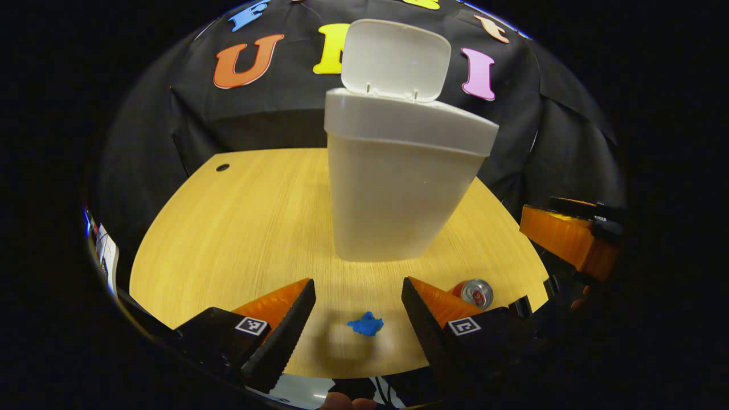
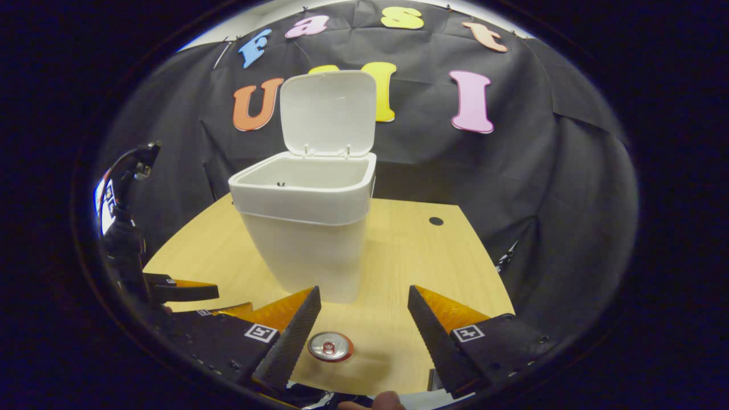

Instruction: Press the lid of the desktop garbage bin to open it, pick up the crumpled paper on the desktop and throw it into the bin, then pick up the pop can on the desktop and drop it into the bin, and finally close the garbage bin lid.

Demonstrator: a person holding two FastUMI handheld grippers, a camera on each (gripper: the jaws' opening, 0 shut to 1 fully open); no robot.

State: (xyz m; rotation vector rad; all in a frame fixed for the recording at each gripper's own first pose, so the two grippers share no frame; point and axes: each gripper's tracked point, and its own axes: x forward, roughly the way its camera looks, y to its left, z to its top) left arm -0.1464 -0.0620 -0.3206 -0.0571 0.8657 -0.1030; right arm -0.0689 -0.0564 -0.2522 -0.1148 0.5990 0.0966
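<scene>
In the left gripper view, the left gripper hung wide open above the blue crumpled paper on the wooden desktop, before the white bin, its lid raised. The right gripper gaped wide over the upright pop can

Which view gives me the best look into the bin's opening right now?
The right gripper view. It looks down over the rim of the bin, so the open mouth and part of the inner wall show, with the lid standing up behind. The left gripper view sits lower: it shows the bin's outer wall and raised lid, not the inside.
</scene>
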